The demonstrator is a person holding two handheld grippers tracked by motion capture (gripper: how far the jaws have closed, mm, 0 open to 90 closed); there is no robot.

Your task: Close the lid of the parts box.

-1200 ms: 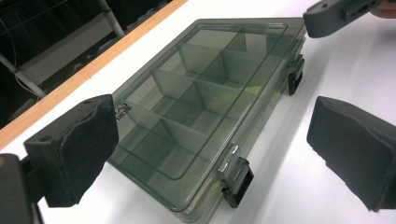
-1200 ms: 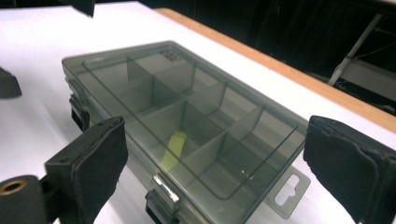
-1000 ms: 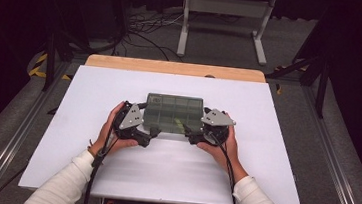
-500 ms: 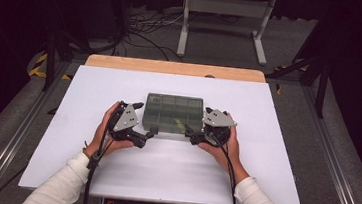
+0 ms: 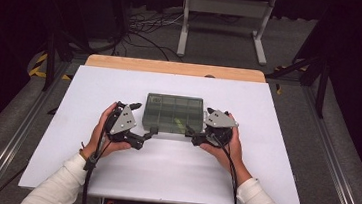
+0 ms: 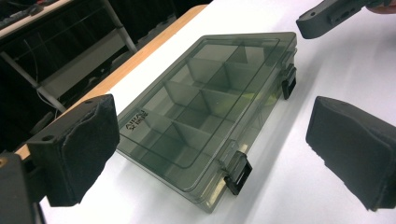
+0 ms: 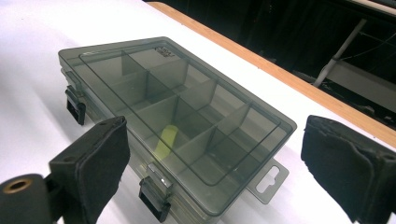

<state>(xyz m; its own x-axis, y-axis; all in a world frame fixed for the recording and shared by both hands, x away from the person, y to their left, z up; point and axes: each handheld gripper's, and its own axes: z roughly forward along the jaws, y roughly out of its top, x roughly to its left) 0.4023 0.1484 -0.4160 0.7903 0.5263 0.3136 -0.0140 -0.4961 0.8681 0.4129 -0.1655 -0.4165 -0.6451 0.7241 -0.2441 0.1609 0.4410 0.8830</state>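
A smoky clear compartment box (image 5: 173, 113) lies shut on the white table (image 5: 173, 166), its two black latches facing the person. In the left gripper view the box (image 6: 201, 107) is ahead and below, with the near latch (image 6: 238, 175) between the wide-apart jaws. My left gripper (image 6: 215, 154) is open with nothing in it, at the box's front-left corner (image 5: 148, 130). My right gripper (image 7: 222, 154) is open too, at the front-right corner (image 5: 192, 133). A small yellow-green item (image 7: 166, 140) lies inside one compartment.
A wooden strip (image 5: 172, 67) runs along the table's far edge. Beyond it stand a grey metal frame (image 5: 225, 8) and floor cables (image 5: 141, 28). The other gripper's jaw (image 6: 331, 16) shows at the top right of the left gripper view. A hang tab (image 7: 268, 179) sticks out of the box's end.
The left gripper has drawn slightly left and back from the box's corner. The right gripper and the box have stayed put.
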